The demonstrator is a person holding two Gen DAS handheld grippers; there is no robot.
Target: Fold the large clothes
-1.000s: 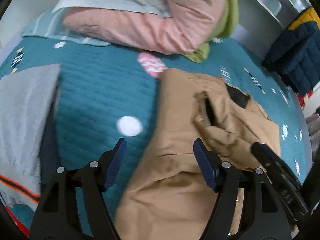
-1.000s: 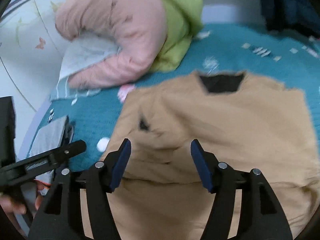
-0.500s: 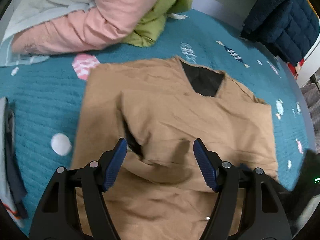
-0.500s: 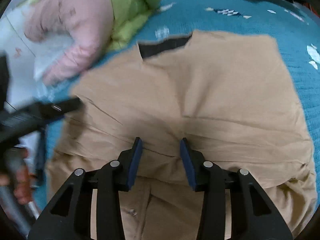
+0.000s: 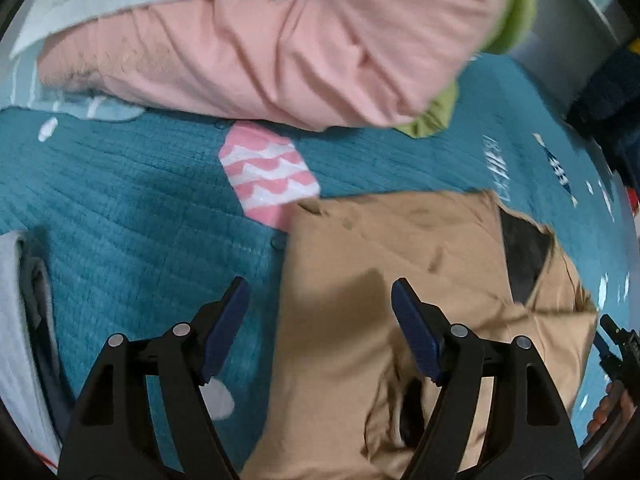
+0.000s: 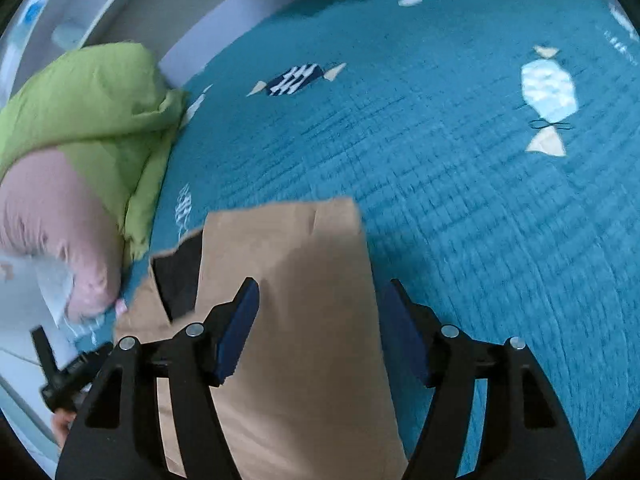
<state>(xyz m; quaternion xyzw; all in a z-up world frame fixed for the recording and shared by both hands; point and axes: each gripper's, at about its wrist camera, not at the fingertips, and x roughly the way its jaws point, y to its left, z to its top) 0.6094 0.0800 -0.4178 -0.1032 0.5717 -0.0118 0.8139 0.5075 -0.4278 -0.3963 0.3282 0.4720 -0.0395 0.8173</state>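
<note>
Tan garment (image 5: 400, 280), part-folded, lies flat on the teal quilt (image 6: 480, 200), black neck lining showing at its far end.

Gripper status:
- Left gripper (image 5: 320, 332): jaws wide, just been opening, nothing held. Garment's left edge sits below the gap between the jaws; pads not seen pressing cloth.
- Right gripper (image 6: 318, 332): jaws wide, just been opening, empty. It hangs over the garment's right edge, one pad over cloth, other over quilt.

Risks (judged, not observed):
1. Closing at an edge may pinch quilt w/ the garment; a lift would then drag the quilt and skew the fold.
2. Grabbing only the top layer would peel the fold open.
3. Pink-and-green bedding (image 5: 280, 60) lies just beyond the garment's collar end; a long sweep could snag it.
4. Uneven L/R pull gives a crooked crease.
</note>
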